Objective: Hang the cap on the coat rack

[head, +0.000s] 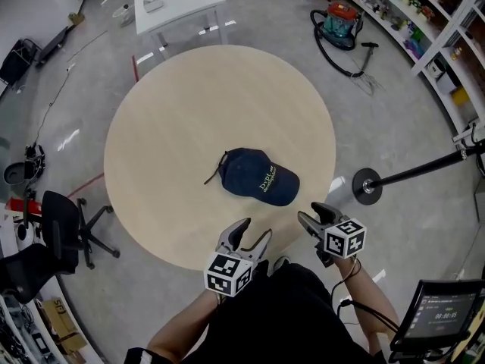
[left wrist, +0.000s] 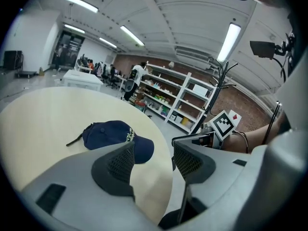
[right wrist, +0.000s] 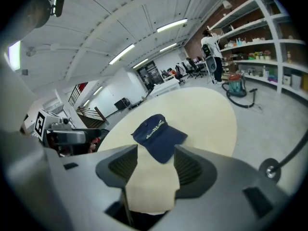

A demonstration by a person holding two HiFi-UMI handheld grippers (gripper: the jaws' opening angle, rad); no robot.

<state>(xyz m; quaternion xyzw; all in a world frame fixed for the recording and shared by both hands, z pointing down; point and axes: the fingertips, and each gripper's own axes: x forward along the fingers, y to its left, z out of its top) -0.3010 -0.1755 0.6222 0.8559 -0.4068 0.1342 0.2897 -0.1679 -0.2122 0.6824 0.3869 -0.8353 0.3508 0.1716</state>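
A navy blue fabric baseball cap with pale lettering (head: pixel 259 177) lies flat on the round, pale wooden table (head: pixel 189 112), right of centre and toward its near edge, brim pointing right. At that near edge the left gripper (head: pixel 255 229) and right gripper (head: pixel 312 212) both point at the cap but are apart from it, jaws spread wide with nothing between them. The black metal coat rack (head: pixel 368 186) stands on the grey floor just right of the table.
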